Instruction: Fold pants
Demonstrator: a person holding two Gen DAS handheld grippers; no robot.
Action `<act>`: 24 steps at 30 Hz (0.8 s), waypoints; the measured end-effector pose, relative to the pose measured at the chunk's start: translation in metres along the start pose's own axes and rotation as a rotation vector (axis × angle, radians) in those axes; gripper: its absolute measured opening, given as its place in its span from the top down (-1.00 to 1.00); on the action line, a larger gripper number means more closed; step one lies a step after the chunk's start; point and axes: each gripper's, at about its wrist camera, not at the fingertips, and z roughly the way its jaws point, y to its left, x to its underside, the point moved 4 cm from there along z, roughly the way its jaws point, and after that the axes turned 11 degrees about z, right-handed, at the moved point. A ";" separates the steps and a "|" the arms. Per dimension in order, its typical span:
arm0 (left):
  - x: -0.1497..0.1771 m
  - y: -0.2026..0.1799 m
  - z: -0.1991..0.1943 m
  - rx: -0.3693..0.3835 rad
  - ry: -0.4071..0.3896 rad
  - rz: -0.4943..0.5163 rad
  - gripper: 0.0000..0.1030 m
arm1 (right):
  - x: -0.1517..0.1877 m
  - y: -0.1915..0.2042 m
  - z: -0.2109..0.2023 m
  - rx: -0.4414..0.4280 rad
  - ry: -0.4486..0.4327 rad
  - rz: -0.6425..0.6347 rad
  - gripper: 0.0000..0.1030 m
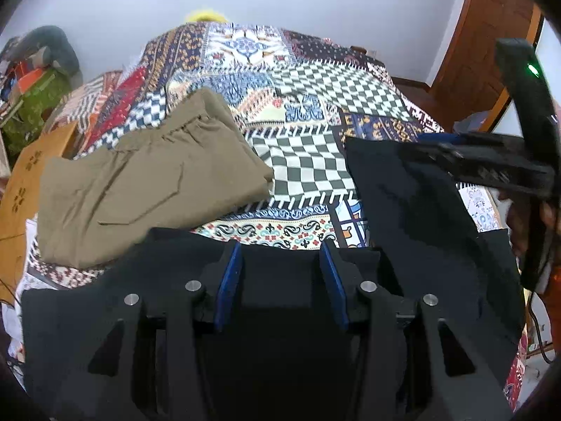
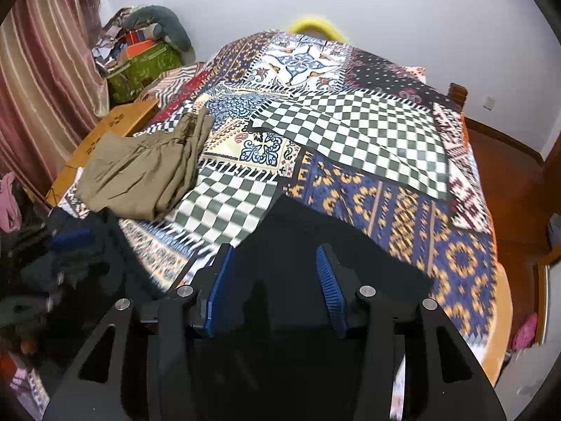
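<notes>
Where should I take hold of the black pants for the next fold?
Grip the black pants at the near edge, coming in low from the near side: the cloth lies flat on the patchwork bedspread, and both open tongs, left and right, already straddle it.

Left gripper (image 1: 282,273) and right gripper (image 2: 277,277), both jaws apart

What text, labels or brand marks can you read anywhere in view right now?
None are legible.
Cardboard box: dark printed symbols, too blurred to read.
Black pants, khaki pants: no visible label.
Patchwork bedspread: patterns only, no words.
</notes>
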 end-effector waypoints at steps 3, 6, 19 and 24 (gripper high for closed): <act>0.004 0.001 0.011 0.006 0.028 -0.010 0.12 | -0.012 0.000 0.022 -0.001 0.025 0.010 0.13; 0.006 0.003 0.015 0.015 0.034 -0.024 0.11 | -0.019 0.002 0.041 0.012 0.050 -0.005 0.13; 0.001 0.005 0.005 0.010 0.020 -0.041 -0.04 | -0.019 0.005 0.078 0.042 0.115 -0.090 0.83; -0.004 -0.004 -0.020 0.004 -0.017 -0.012 -0.11 | -0.018 0.001 0.041 -0.003 0.041 -0.044 0.88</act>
